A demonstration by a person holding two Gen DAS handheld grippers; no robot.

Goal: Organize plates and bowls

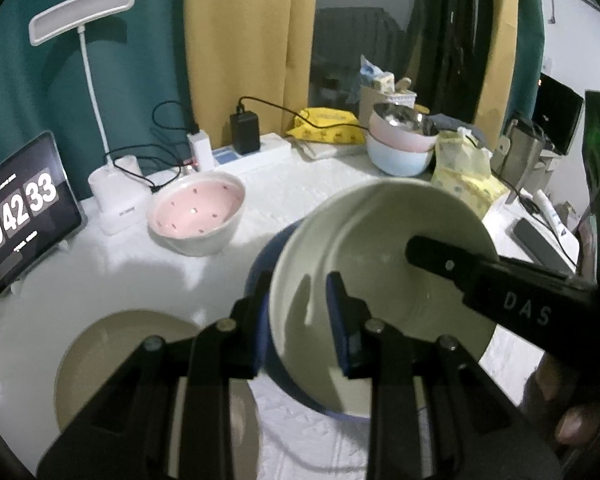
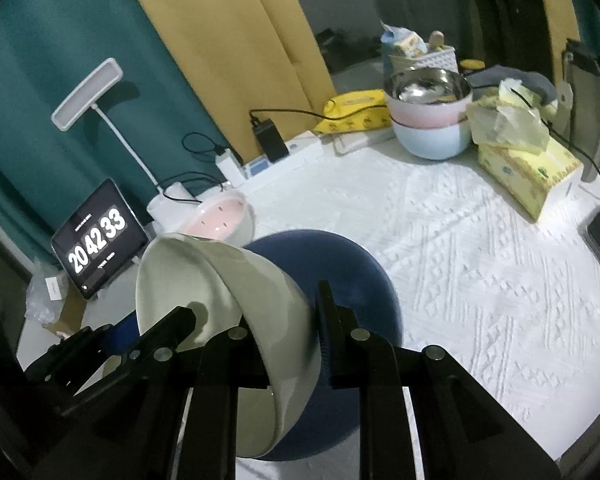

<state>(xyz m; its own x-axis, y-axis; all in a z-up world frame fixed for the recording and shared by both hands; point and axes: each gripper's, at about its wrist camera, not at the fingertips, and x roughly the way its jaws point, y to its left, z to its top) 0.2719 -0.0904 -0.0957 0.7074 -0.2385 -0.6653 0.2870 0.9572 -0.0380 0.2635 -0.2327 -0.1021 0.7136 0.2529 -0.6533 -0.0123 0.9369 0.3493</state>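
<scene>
White textured cloth (image 2: 480, 272) covers the table in front of you, with teal and mustard curtains hanging behind it. Both of your grippers clamp one cream bowl (image 1: 380, 264), tilted on its side above a dark blue plate (image 2: 340, 264) that lies flat on the cloth. Your left gripper (image 1: 300, 312) pinches the bowl's near rim, one finger inside and one outside, jaws narrow. Your right gripper (image 2: 284, 320) pinches the opposite rim the same way, jaws narrow too. A beige plate (image 1: 112, 344) rests on the cloth left of the blue one. Farther back sits a pink bowl with small dots (image 1: 198, 210), beside a white desk lamp (image 1: 112, 184) and a tablet showing a clock (image 1: 24, 212). At the far right stand stacked bowls (image 2: 430, 120), steel over pink over pale blue, next to a yellow tissue box (image 2: 532, 168).
</scene>
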